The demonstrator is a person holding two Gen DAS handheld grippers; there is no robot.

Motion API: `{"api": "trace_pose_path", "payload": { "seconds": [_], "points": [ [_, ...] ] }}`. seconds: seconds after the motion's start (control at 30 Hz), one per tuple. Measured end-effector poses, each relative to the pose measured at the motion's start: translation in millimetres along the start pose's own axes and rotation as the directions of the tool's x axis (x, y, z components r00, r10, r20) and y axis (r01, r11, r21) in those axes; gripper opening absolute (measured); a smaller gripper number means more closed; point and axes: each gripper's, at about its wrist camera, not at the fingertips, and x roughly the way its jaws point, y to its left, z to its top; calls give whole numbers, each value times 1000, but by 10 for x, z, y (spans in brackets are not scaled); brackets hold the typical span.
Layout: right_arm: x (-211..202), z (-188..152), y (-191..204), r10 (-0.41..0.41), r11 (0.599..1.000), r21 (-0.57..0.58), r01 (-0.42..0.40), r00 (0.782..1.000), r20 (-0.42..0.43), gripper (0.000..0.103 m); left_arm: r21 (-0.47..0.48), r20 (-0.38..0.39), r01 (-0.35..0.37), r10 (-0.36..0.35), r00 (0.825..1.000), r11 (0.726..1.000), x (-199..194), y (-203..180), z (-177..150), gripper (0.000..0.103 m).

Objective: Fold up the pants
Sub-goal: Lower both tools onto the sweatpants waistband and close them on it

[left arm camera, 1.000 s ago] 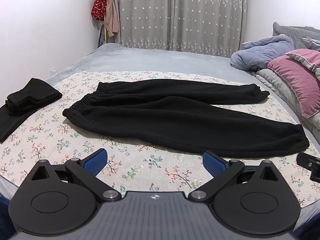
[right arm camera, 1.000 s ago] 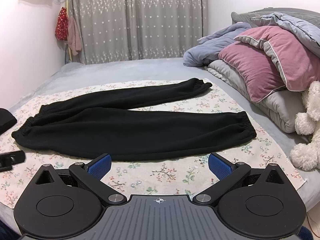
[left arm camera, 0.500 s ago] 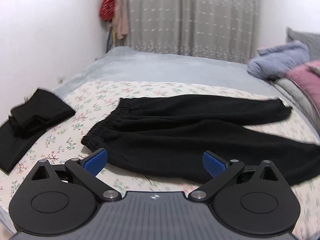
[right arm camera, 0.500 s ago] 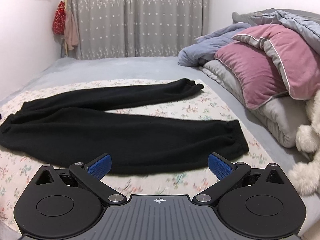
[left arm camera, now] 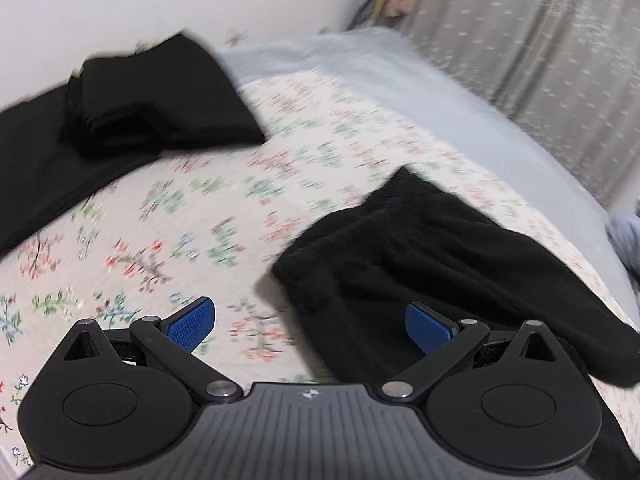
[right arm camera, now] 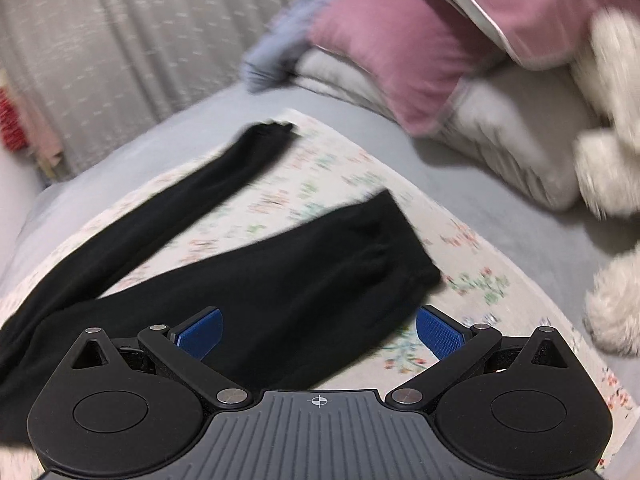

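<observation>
Black sweatpants lie flat on a floral sheet on the bed. In the left wrist view their waistband end [left arm camera: 384,248] is just ahead of my left gripper [left arm camera: 310,326], which is open and empty above the near corner of the waist. In the right wrist view the near leg's cuff [right arm camera: 384,248] lies just ahead of my right gripper [right arm camera: 318,330], also open and empty; the far leg [right arm camera: 224,176] stretches away toward the upper middle. Both views are motion-blurred.
A pile of folded black clothes [left arm camera: 132,96] sits at the left of the floral sheet [left arm camera: 180,216]. Pink and grey pillows [right arm camera: 420,60] and a white plush toy [right arm camera: 608,160] crowd the right side. Grey curtains [left arm camera: 540,40] hang behind the bed.
Both grippers have dropped and tilted toward the bed. The left one has swung left to the waistband, the right one right to the near cuff. Both have stayed open.
</observation>
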Motion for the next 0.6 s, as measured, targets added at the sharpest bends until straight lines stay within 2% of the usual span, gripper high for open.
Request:
{"api": "trace_pose_path", "payload": {
  "seconds": [0.1,0.17,0.2,0.23,0.3,0.37,0.47,0.6],
  "points": [
    [169,29,-191,-12,994,108,18,998,-54,102,-123,-46,2,-8,999,992,185,315,-23,101],
    [239,24,-280,-13,986,166,25,997,-72,102,-227,-70,29,-46,997,974,259,489,16,99],
    [266,21,-295,-14,983,180,28,997,-78,100,-251,-58,50,-67,996,967,260,520,37,99],
    [292,27,-307,-21,982,188,35,997,-79,99,-256,-37,63,-75,996,965,250,517,51,99],
    [348,56,-328,-33,979,197,48,996,-79,93,-205,-14,72,-76,997,976,282,414,65,99],
    [411,91,-362,-42,977,204,59,996,-82,88,-166,-28,99,-105,994,981,382,299,70,99],
    [483,138,-463,-61,970,231,78,995,-78,84,-177,-45,116,-126,991,977,525,199,65,99],
    [545,194,-586,-56,959,273,71,996,-64,69,-137,-18,138,-142,990,981,633,40,91,97]
  ]
}}
